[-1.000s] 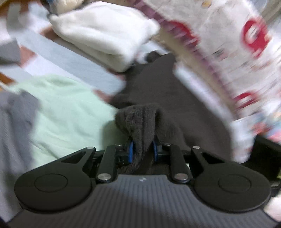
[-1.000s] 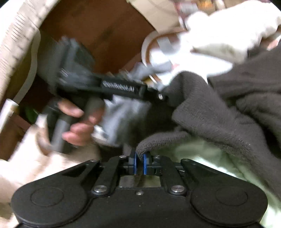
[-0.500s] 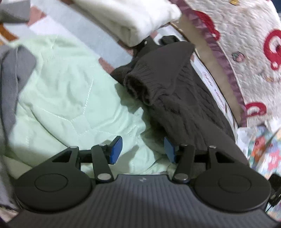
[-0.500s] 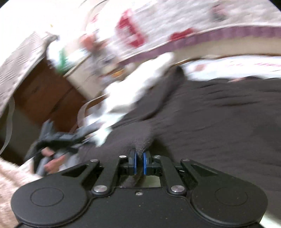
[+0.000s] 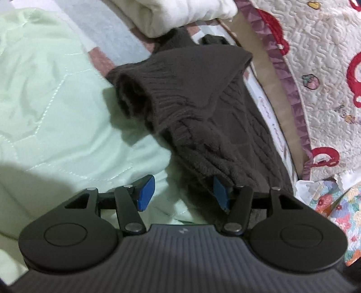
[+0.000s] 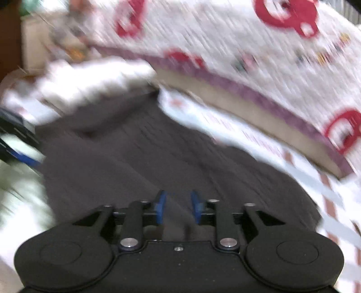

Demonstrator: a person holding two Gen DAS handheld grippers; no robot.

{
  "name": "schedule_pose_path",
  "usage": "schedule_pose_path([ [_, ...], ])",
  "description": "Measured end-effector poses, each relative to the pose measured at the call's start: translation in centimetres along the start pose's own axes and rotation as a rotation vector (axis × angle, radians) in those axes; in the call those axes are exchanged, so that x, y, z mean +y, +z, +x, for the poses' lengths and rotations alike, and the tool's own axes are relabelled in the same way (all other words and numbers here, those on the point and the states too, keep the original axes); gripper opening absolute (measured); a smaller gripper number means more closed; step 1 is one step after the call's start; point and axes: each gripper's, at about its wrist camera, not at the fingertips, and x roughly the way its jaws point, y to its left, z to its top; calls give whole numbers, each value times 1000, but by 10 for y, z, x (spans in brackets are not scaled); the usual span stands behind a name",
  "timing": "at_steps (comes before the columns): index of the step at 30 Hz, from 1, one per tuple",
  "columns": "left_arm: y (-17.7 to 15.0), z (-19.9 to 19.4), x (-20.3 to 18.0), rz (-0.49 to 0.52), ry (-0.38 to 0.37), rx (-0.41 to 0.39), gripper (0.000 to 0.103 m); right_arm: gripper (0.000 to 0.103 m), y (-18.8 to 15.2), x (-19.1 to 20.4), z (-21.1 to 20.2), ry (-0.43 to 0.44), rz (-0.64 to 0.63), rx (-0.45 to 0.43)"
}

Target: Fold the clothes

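Both sets of jaws are being shown parted with nothing clamped: those of the left gripper (image 5: 183, 195) are being held moderately wide over the seam between two fabrics, and those of the right gripper (image 6: 178, 206) are opening, with dark knit lying under the gap but not being pressed by the blue pads.

A bed surface (image 5: 108, 29), patterned in pale grey and pink blocks, is being used to carry everything. Along its far-right edge a white quilt with red motifs and a purple frilled border (image 5: 315, 67) is being seen, blurred in the right wrist view (image 6: 225, 40). Most of the left side of the bed is being covered by a pale green quilted blanket (image 5: 52, 101).

A dark grey-brown knit sweater (image 5: 203, 94) is being displayed lying partly on the green blanket's right edge and running beside the quilt's border; its ribbed cuff or hem is being folded over, open toward the left. In the right wrist view the same sweater (image 6: 158, 157) is being spread just ahead of the fingers.

A folded white garment (image 5: 176, 15) is being seen at the far edge of the bed, touching the sweater's far end.
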Motion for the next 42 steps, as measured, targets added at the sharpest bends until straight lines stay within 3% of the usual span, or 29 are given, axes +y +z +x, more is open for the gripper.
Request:
schedule_pose_path([
  [2,1,-2,-1,12,-22,-12,49,52,18,14,0,178,-7,-4],
  [4,1,-4,-2,27,-42,-19,44,64,36,36,9,334,-77,55],
  [6,1,-5,-3,39,-54,-23,40,70,44,69,23,390,-179,91],
  [8,0,-7,-3,52,-58,-27,39,68,45,102,43,399,-305,135],
  [10,-2,-12,-5,76,-50,-46,39,60,37,130,65,347,-432,158],
  [11,-2,-16,-6,85,-47,-58,39,31,35,136,71,298,-467,152],
  [12,-2,-20,-5,82,-49,-71,39,14,35,136,77,250,-483,135],
  [13,-2,-24,-5,79,-52,-85,39,13,38,132,79,225,-466,117],
  [15,-1,-30,-1,44,-64,-100,41,10,52,110,69,258,-313,77],
  [19,0,-33,16,-117,-110,-20,47,10,52,65,32,370,-63,42],
  [26,-18,-27,12,-149,-178,38,55,10,-6,37,-31,471,87,76],
  [31,-32,-15,6,-141,-133,56,62,10,-16,25,-37,490,172,55],
  [33,-32,-10,6,-143,-118,46,54,10,-16,22,-37,517,194,54],
  [34,-30,-13,3,-121,-112,34,11,10,-16,21,-38,530,197,52],
  [35,-29,-17,-1,-94,-104,16,6,10,-16,21,-38,544,199,50],
  [37,-30,-48,-15,-6,-56,-92,5,10,-16,21,-39,573,208,48],
  [42,-59,-118,-25,151,177,-370,5,10,-33,25,-46,734,204,78],
])
